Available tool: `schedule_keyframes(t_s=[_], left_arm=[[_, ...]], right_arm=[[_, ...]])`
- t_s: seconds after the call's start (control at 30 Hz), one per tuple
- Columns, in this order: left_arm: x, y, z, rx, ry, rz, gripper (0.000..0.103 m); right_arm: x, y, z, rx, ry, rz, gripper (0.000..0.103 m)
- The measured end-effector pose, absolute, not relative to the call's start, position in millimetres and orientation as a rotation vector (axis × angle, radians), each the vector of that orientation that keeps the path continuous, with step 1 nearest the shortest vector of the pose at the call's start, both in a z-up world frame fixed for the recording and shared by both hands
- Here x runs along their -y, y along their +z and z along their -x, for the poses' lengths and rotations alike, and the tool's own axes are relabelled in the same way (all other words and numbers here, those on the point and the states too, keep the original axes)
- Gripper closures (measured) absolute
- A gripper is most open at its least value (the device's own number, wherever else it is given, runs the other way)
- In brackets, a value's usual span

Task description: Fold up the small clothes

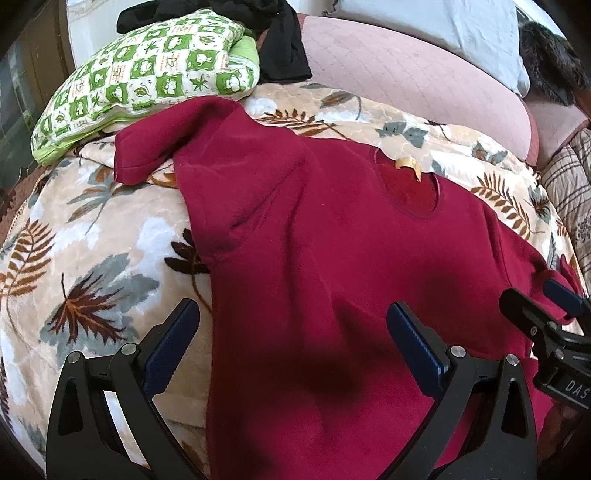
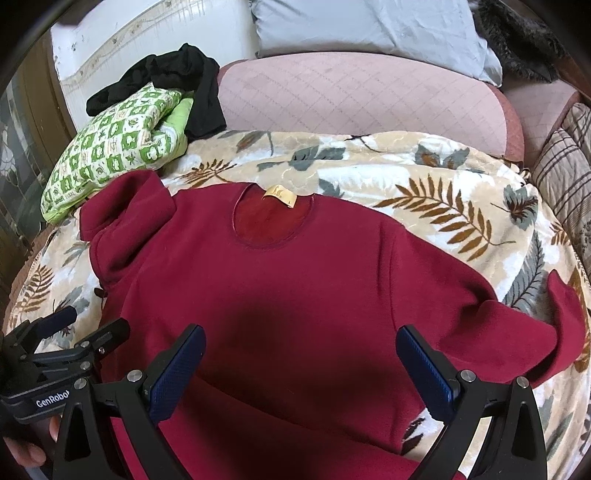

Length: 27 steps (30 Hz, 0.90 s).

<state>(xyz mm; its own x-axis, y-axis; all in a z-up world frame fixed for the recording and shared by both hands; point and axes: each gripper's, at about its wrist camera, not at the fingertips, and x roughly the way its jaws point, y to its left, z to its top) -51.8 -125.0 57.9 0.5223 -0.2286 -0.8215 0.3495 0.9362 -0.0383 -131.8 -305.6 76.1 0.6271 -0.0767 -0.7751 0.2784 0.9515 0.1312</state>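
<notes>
A dark red sweater (image 1: pixel 332 229) lies flat, front up, on a leaf-patterned blanket (image 1: pixel 85 229), with a yellow label (image 1: pixel 408 164) at its neckline. Its left sleeve (image 1: pixel 162 147) is folded up near the shoulder. My left gripper (image 1: pixel 293 325) is open and empty, hovering over the sweater's lower left edge. In the right wrist view the sweater (image 2: pixel 295 280) fills the middle and its right sleeve (image 2: pixel 554 325) bends at the cuff. My right gripper (image 2: pixel 301 350) is open and empty above the sweater's lower body. The left gripper (image 2: pixel 85 325) shows at the left there.
A green checked pillow (image 1: pixel 147 74) with black garments (image 1: pixel 284 48) lies at the back left. A pink quilted cushion (image 2: pixel 362 99) and a grey pillow (image 2: pixel 369 26) sit behind the blanket. A plaid cushion (image 2: pixel 565 162) is at the right.
</notes>
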Motion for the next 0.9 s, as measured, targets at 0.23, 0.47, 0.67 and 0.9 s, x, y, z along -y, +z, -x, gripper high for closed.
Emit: schedule_keyframes(t_s=[0.23,0.47,0.67,0.9], left_arm=[[121,58,44,-0.960,-0.339,-0.130,0.001],[113,58,37,-0.968,-0.331,-0.103,0.001],[91,63,18,-0.952,-0.288,-0.093,0.001],[28,74,-45,-0.892,-0.155,-0.005,0.001]], right_arm=[[301,73,123,-0.875,-0.199,-0.253,0.001],[293,71,116,-0.881,-0.189,-0.242,0.001],[288,64,109,-0.897,-0.176,-0.243,0.001],[283,60,100,-0.908,-0.147,-0.243,0.001]])
